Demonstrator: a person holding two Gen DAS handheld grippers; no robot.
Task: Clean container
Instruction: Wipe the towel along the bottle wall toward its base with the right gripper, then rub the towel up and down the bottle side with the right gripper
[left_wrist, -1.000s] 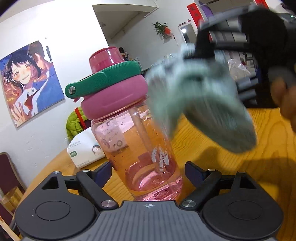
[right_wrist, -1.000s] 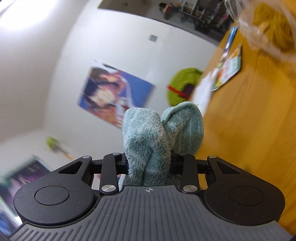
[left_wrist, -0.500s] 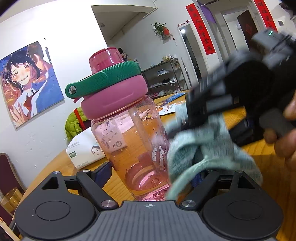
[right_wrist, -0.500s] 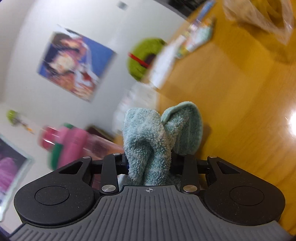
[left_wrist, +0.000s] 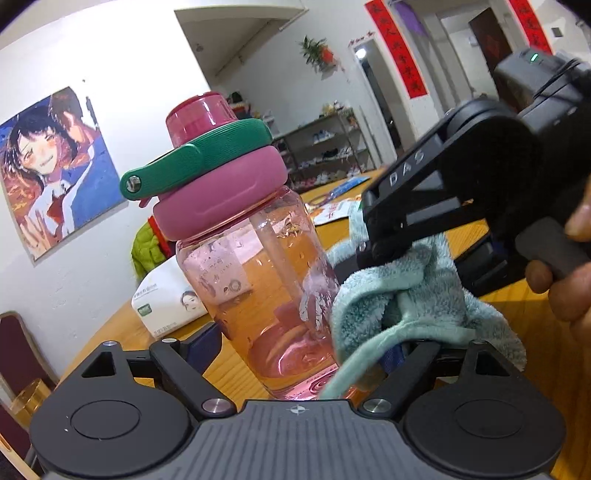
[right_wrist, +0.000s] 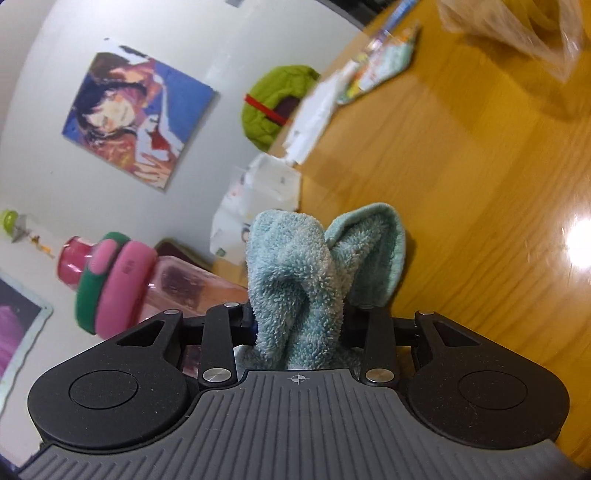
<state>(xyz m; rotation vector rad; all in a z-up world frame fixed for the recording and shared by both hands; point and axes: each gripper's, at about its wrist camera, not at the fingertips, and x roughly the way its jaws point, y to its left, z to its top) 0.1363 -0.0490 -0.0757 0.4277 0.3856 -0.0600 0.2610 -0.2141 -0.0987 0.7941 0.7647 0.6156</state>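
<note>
Left wrist view: our left gripper (left_wrist: 295, 354) straddles the upright bottle (left_wrist: 258, 266), grip unclear; right gripper (right_wrist: 299, 325), clamping the towel (right_wrist: 314, 273), sits just right.

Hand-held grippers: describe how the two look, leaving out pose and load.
Left hand-held gripper: matte black linkage arms, silver pivot screws, round black discs, ribbed grey body with a crosshair mark. Right hand-held gripper: the same black build, white "DAS" lettering, a camera block with a green light on top.

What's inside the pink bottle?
The pink bottle looks empty: droplets cling inside its clear wall, and the wooden table shows through. The teal cloth covers its lower right side, and the pink lid hides the neck.
</note>
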